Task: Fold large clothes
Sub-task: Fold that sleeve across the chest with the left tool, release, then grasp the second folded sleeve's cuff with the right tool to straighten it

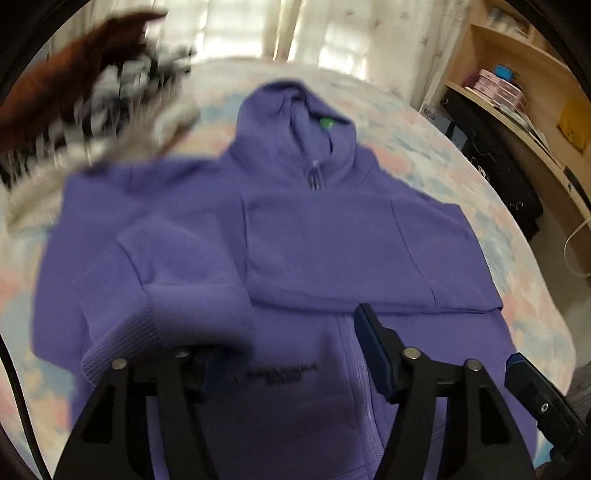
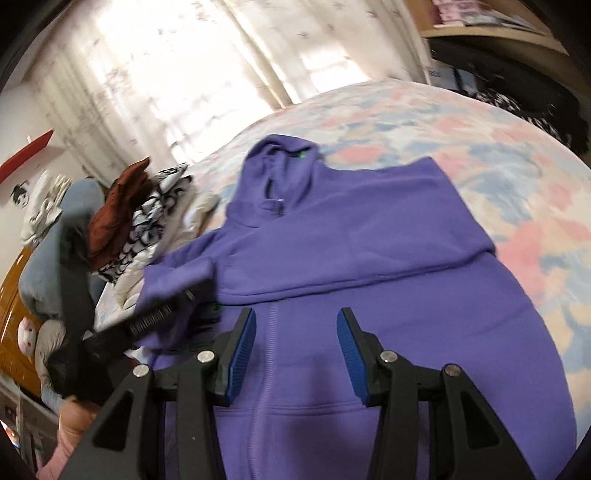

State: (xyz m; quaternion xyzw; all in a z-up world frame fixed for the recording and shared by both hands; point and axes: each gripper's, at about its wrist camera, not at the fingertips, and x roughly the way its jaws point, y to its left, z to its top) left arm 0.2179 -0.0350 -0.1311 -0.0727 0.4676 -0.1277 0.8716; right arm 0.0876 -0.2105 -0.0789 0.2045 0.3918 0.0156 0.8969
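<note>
In the left wrist view, the left gripper (image 1: pixel 291 354) is seen at six o'clock with its black jaws parted and nothing pinched between the blue pads; the ribbed cuff of a purple sleeve (image 1: pixel 147 332) lies just beside its left finger, though the blur there leaves it uncertain whether cloth and finger touch. In the right wrist view, the right gripper (image 2: pixel 295 354) is likewise found at six o'clock, its jaws standing apart and released, with only the fabric seen through the gap between the pads.

Under both tools the purple zip-up fleece hoodie (image 1: pixel 314 240) is spread on the bed, front side up, its zipper running from six o'clock toward the centre. Both sleeves are seen folded across the chest. A dark printed logo (image 1: pixel 284 369) is seen on the chest, too smeared to be read. The hood (image 1: pixel 295 110) is laid flat toward twelve o'clock, a small green tag (image 1: pixel 327 122) showing inside the collar.

The pastel pink, blue and cream patterned bedspread (image 1: pixel 424 147) is seen around the garment. At ten o'clock, a pile of other clothes (image 1: pixel 92 92), rust brown, black-and-white patterned and pale grey, is heaped touching the hoodie's shoulder. At two o'clock a light wooden shelf unit (image 1: pixel 517 92) stands off the bed, and sheer white curtains (image 1: pixel 258 26) hang at twelve o'clock.
</note>
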